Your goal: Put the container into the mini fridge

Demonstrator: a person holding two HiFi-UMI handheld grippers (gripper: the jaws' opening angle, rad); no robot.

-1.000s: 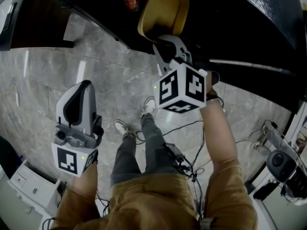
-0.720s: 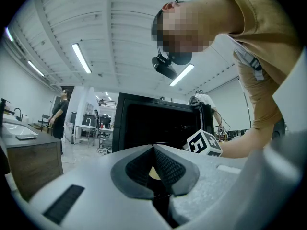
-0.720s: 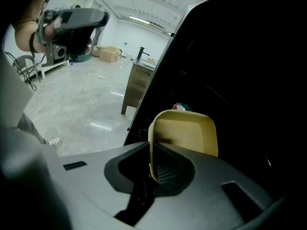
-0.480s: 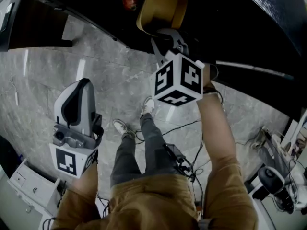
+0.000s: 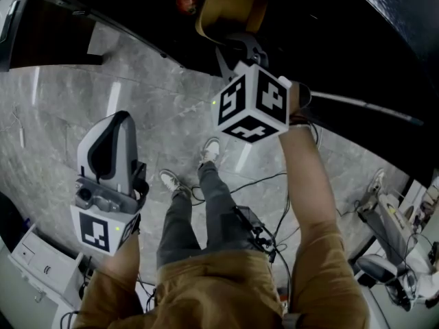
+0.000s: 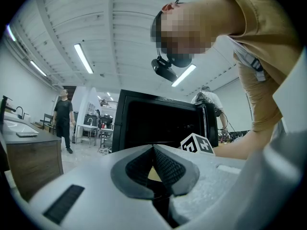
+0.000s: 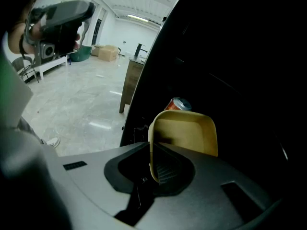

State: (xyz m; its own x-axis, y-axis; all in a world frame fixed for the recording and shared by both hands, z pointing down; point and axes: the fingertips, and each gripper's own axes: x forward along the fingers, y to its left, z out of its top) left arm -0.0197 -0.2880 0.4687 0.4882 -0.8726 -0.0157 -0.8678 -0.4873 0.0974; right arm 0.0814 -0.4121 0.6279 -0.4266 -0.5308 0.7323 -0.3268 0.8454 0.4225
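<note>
Right tool (image 7: 152, 169) clamped on container (image 7: 184, 133) rim; container on edge, hollow facing 3 o'clock, at roomy dark fridge (image 7: 240, 56) mouth; can (image 7: 178, 103) at 12 o'clock; left tool (image 6: 153, 157) closed, empty.

A tan short-sleeved shirt (image 5: 226, 286), grey trousers (image 5: 180, 228) and white shoes (image 5: 209, 151) are being worn; black cables (image 5: 264, 238) are being carried below the marker cube (image 5: 254, 105) of the right gripper (image 7: 153, 166).
</note>
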